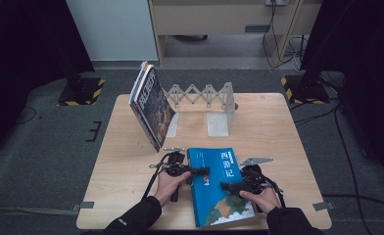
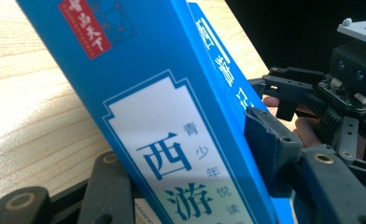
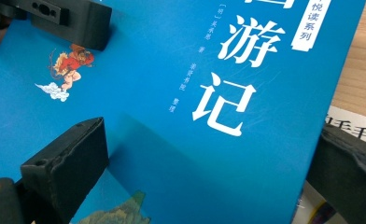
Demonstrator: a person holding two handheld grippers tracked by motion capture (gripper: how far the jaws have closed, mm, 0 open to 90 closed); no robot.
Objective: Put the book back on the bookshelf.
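Both straddle blue book (image 1: 218,196) on wooden table (image 1: 126,147), grey carpet (image 1: 48,147): right claw (image 1: 225,186) spread, left claw (image 1: 204,172) unclear.

On the one table (image 1: 131,205): one flat blue book (image 1: 218,188), two leaning books (image 1: 151,105), one metal bookend rack (image 1: 207,100), two tools (image 1: 200,172).

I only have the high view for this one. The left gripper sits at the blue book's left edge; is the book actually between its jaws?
Observer: Yes. In the left gripper view the spine of the blue book runs up between the jaws of the left gripper, with one pad against the front cover. Whether the other pad presses, I cannot tell.
Operator: And the right gripper?
Observer: In the right gripper view the right gripper straddles the book's other edge. One jaw is over the cover, the other off the edge by a white printed sheet that peeks from under the book.
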